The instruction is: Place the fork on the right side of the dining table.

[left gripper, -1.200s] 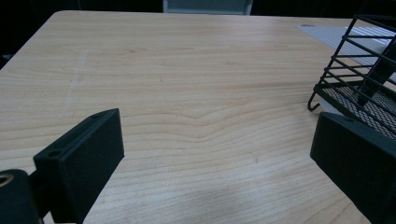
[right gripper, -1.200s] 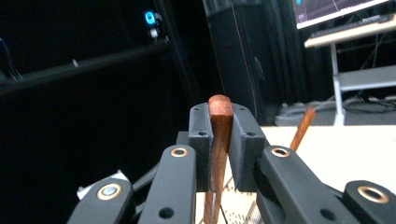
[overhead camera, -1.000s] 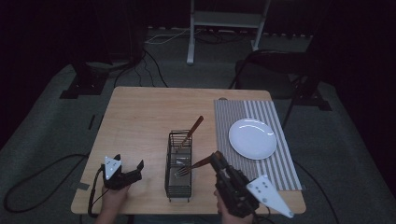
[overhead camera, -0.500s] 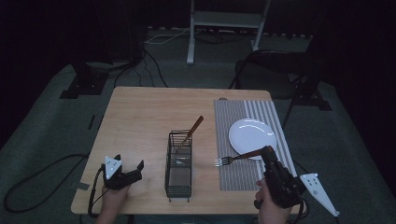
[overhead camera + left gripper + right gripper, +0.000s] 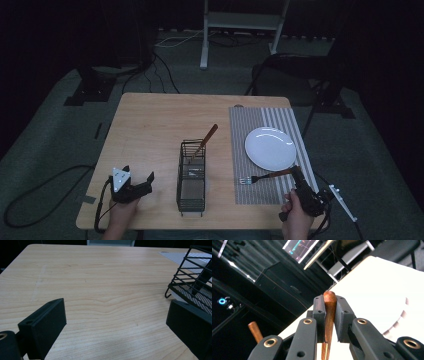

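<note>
High view: wooden table (image 5: 150,130) with a striped placemat (image 5: 250,125) on its right side and a white plate (image 5: 270,148) sitting on the mat. Black wire caddy (image 5: 191,176) stands near table centre, just left of the mat; a wooden-handled utensil (image 5: 208,137) leans out of its far end, handle tilted up and to the right. Right gripper (image 5: 298,176) is at the near right corner, in the person's right hand (image 5: 295,220), clamped on the wooden handle of a fork (image 5: 260,177). Fork lies roughly level over the near part of the mat, tines pointing left toward the caddy, handle end just below the plate rim. Cannot tell if the tines touch the mat. Left gripper (image 5: 147,181) sits low at the near left edge, well apart from the caddy, jaws spread, nothing between them.

Left gripper view: both black jaws wide apart over bare table (image 5: 100,290). Corner of the caddy (image 5: 192,277) at the right edge, a dark utensil end inside it. Sliver of the mat (image 5: 175,255) behind.

Right gripper view: jaws clenched on the fork handle (image 5: 329,312), rounded brown end poking out just past the pads. Bright washed-out plate (image 5: 387,302) behind to the right. Second wooden handle (image 5: 255,331) visible lower left, against dark background.
</note>
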`<state>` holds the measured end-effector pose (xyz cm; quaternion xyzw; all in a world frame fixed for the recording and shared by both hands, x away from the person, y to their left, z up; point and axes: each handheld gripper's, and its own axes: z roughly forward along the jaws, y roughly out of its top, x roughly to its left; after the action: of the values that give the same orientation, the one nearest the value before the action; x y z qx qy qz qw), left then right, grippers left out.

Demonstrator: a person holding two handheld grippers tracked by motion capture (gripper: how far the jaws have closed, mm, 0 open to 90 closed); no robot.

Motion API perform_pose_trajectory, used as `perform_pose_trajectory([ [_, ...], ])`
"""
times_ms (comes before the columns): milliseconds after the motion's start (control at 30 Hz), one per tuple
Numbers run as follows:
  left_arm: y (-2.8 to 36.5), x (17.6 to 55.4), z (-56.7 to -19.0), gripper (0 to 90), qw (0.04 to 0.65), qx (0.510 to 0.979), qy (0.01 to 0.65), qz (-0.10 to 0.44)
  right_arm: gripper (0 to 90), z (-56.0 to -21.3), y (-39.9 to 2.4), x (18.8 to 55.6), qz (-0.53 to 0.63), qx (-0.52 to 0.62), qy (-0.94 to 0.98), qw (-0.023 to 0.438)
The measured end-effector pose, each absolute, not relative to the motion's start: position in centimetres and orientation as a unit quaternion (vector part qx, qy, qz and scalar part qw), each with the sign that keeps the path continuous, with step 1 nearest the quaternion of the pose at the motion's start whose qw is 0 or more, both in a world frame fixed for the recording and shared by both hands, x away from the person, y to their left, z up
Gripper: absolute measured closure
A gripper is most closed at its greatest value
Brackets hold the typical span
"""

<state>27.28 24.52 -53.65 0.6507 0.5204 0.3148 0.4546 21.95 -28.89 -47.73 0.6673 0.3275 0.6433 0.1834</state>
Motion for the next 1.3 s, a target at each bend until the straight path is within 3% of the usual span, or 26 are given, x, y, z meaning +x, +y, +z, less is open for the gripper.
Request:
perform_pose_trajectory([
  [633,24.5,27.2,-53.6,2.7,0.455,0.652,0.519,0.314,78.7,-54.2,-32.4,24.2,0.611,0.737,0.261,0.123],
  [1100,24.5,27.2,-53.6,2.8,0.458,0.651,0.517,0.314,69.0,-55.4,-33.4,24.9,0.520,0.798,0.275,0.132],
  [1300,24.5,27.2,-53.6,2.8,0.461,0.650,0.516,0.314,59.3,-55.2,-33.1,25.2,0.460,0.808,0.324,0.176],
])
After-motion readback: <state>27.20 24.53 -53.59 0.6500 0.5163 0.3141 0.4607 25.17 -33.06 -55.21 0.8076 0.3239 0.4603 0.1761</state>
